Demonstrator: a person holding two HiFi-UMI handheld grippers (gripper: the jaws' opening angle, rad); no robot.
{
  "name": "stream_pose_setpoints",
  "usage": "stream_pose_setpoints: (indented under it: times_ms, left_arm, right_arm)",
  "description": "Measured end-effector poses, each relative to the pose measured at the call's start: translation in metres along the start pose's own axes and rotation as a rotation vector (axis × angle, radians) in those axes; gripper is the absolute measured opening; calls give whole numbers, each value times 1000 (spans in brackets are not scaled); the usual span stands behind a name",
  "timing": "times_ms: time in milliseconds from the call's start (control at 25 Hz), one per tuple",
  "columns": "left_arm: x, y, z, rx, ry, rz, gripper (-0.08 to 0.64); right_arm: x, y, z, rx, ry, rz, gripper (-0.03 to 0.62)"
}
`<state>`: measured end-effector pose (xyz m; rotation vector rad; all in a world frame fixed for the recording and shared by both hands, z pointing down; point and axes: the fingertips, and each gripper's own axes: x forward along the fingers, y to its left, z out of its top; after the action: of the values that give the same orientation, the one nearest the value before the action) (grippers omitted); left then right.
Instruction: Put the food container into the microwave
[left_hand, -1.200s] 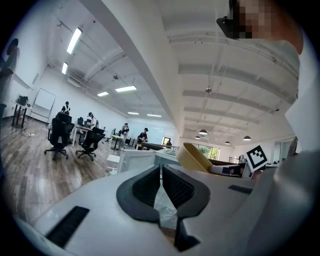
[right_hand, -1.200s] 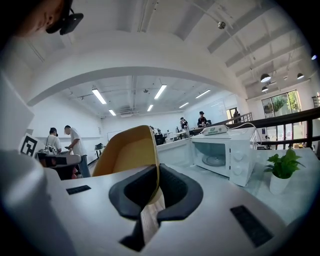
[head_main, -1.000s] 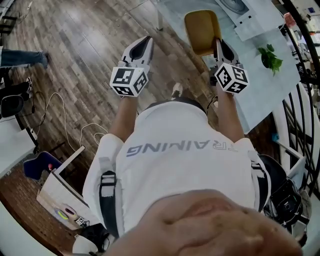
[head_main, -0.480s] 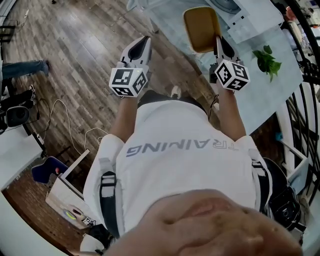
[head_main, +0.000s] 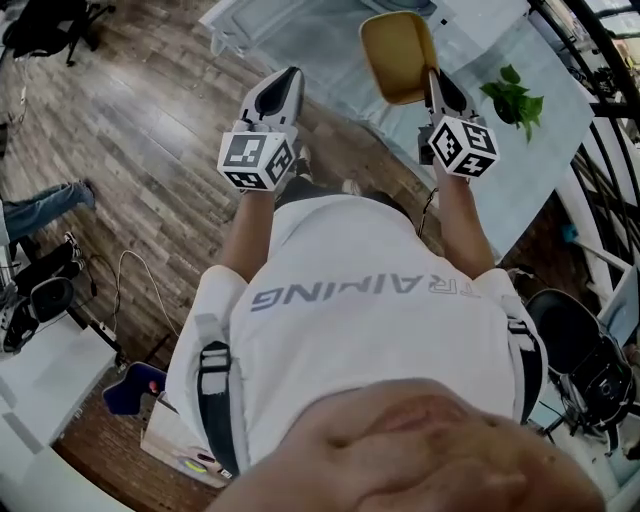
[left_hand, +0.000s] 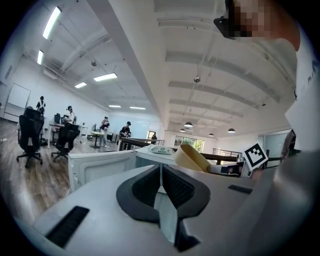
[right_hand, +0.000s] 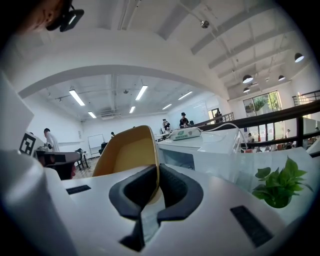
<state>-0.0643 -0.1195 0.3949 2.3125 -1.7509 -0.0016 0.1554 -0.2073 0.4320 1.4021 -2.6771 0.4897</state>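
In the head view my right gripper is shut on the rim of a yellow food container, held tilted over the glass table. The right gripper view shows the container standing up from the closed jaws, with the white microwave just behind it. My left gripper is shut and empty, held level beside the right one above the wooden floor. From the left gripper view, the microwave lies ahead and the container is at the right.
A small green plant stands on the table right of the container. A white device lies on top of the microwave. A black chair is at lower right. Cables and a box lie on the floor at left. People stand at distant desks.
The table and plant have shifted down and left in the head view, so both grippers are closer to the table. The grip on the container is unchanged.
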Motion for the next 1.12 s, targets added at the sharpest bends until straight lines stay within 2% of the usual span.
stream_pose_setpoints:
  times_ms: [200,400,600,760,1120]
  left_arm:
    - [42,29,14,13,10,-93,43]
    - [78,62,19,18,23,-191,43]
    - [97,99,15,-2,42,-250,43]
    - [100,111,8,-7,61,-314,43]
    - [117,120,0,-14,82,-345,43]
  right_arm:
    - [26,-3,13,8,-17,-93,34]
    - [51,0,11,21,-13,-194,34]
    - [80,21,2,29,16,-239,34]
    - [90,31,-5,48,26,-293,34]
    - [127,11,-33,128,74,-355,34]
